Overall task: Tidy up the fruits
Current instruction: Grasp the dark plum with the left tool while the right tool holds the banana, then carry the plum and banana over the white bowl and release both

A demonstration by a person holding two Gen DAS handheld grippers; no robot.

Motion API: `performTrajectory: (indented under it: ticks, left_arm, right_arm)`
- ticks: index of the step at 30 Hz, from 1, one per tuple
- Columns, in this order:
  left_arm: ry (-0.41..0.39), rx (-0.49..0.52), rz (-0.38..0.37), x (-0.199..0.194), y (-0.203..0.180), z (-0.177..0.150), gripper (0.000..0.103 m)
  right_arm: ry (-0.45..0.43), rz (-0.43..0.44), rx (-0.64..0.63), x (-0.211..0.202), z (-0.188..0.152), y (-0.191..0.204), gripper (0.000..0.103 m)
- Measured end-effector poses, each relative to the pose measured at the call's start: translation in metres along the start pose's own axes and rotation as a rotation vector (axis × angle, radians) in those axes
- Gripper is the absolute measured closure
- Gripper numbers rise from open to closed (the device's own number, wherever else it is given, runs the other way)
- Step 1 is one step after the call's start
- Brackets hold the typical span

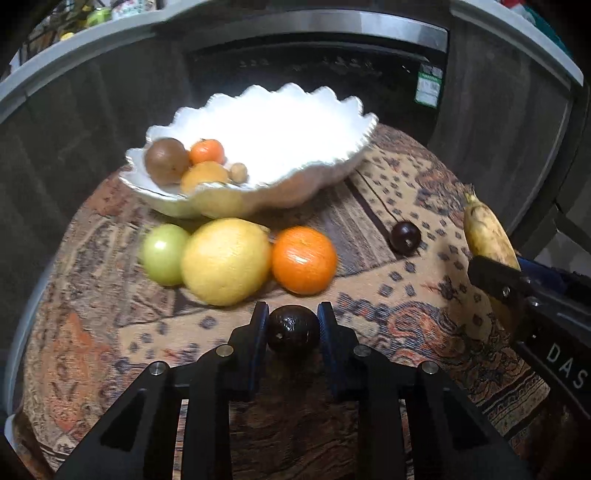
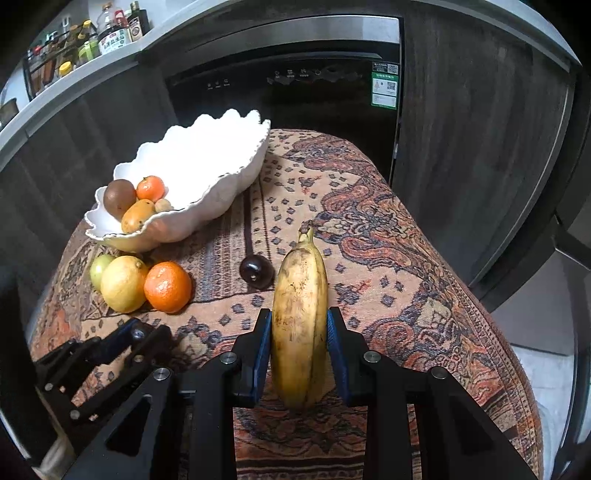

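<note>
My left gripper [image 1: 293, 314] is shut on a dark avocado [image 1: 293, 330], held above the patterned cloth. My right gripper [image 2: 299, 317] is shut on a spotted yellow banana [image 2: 300, 314]; the banana also shows in the left wrist view [image 1: 487, 232]. A white scalloped bowl [image 1: 295, 147] stands at the back left and holds a brown fruit [image 1: 166, 160], a small orange [image 1: 207, 150], a yellow-orange fruit [image 1: 204, 175] and a small tan one [image 1: 238, 171]. In front of it lie a green apple [image 1: 164, 254], a large yellow citrus [image 1: 226, 261] and an orange [image 1: 303, 259]. A dark plum [image 1: 405, 237] lies alone to the right.
The fruits sit on a round table under a patterned cloth [image 2: 388, 258]. A dark dishwasher front [image 2: 295, 85] and cabinets stand behind the table. Bottles [image 2: 114, 33] line a counter at the upper left. The left gripper shows at the lower left of the right wrist view [image 2: 136, 334].
</note>
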State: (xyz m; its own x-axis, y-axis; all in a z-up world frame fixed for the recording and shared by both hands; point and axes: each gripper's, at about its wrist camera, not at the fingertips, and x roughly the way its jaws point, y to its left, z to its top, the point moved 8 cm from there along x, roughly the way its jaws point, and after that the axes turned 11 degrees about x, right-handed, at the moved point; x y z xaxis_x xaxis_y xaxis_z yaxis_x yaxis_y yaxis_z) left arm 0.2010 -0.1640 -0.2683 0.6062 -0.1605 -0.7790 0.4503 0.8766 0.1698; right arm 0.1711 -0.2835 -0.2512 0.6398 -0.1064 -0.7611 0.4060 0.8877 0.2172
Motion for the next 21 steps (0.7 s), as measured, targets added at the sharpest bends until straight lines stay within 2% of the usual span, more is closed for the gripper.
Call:
performTrajectory:
  ticks: [13,21]
  left_arm:
    - [-0.086,-0.078,0.049,-0.039,0.056,0.026,0.076]
    - [-0.116,-0.097,0.067,-0.047,0.090,0.055,0.076]
  right_arm:
    - [-0.015,0.064,-0.054,-0.015,0.017,0.039,0.073]
    - [-0.066,0.103,-0.112,-0.024,0.049,0.078,0.073]
